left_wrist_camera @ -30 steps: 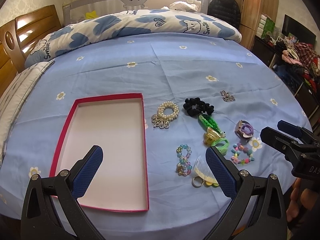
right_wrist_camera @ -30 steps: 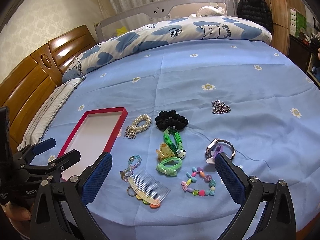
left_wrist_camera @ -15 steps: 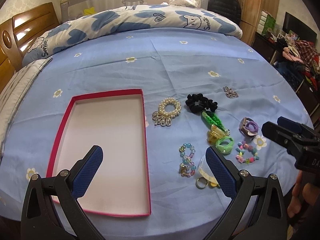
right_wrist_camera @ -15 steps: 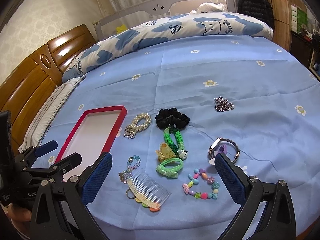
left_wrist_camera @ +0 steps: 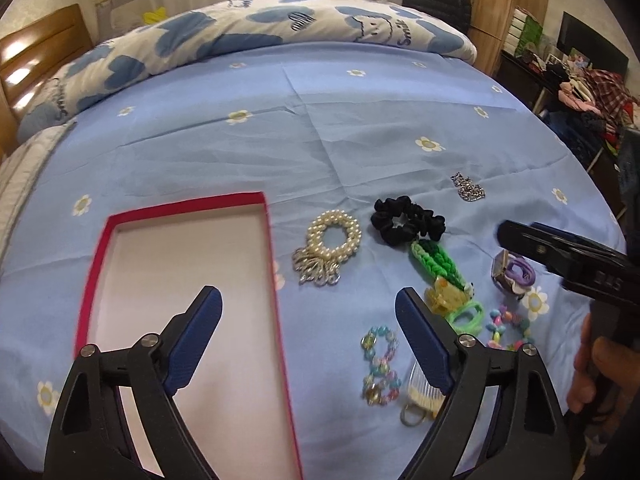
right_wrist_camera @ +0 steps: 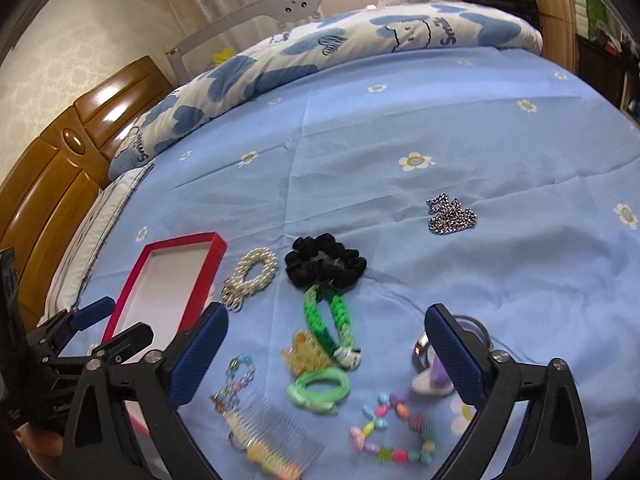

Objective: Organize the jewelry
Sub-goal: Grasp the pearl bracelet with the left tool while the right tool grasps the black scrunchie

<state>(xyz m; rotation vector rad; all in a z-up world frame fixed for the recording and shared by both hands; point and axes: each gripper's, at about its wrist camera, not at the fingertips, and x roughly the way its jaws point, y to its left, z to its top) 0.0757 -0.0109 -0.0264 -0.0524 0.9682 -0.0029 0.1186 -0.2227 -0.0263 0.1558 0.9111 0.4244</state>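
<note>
An empty red-rimmed tray (left_wrist_camera: 176, 208) lies on the blue bedsheet. Right of it lie a pearl bracelet (left_wrist_camera: 334, 236), a black scrunchie (left_wrist_camera: 404, 222), a green braided bracelet (left_wrist_camera: 436, 260), a silver chain (left_wrist_camera: 468, 190) and a watch (left_wrist_camera: 508, 276). My left gripper (left_wrist_camera: 308, 300) hovers over the tray's right rim, its jaws closing on nothing. My right gripper (right_wrist_camera: 326, 314) hangs above the green braided bracelet (right_wrist_camera: 328, 320) and a yellow claw clip (right_wrist_camera: 304, 354). Its jaws are closing too, with nothing pressed between them.
Nearer the bed's front edge lie a clear comb (right_wrist_camera: 276, 436), a pastel bead bracelet (right_wrist_camera: 236, 380), a green hair tie (right_wrist_camera: 320, 390) and a colourful bead bracelet (right_wrist_camera: 396, 432). A folded quilt (left_wrist_camera: 260, 28) lies at the back and a wooden headboard (right_wrist_camera: 60, 168) stands at the left.
Both grippers have moved forward and down toward the jewelry, which now looks larger. The jaws of each stand slightly narrower than before.
</note>
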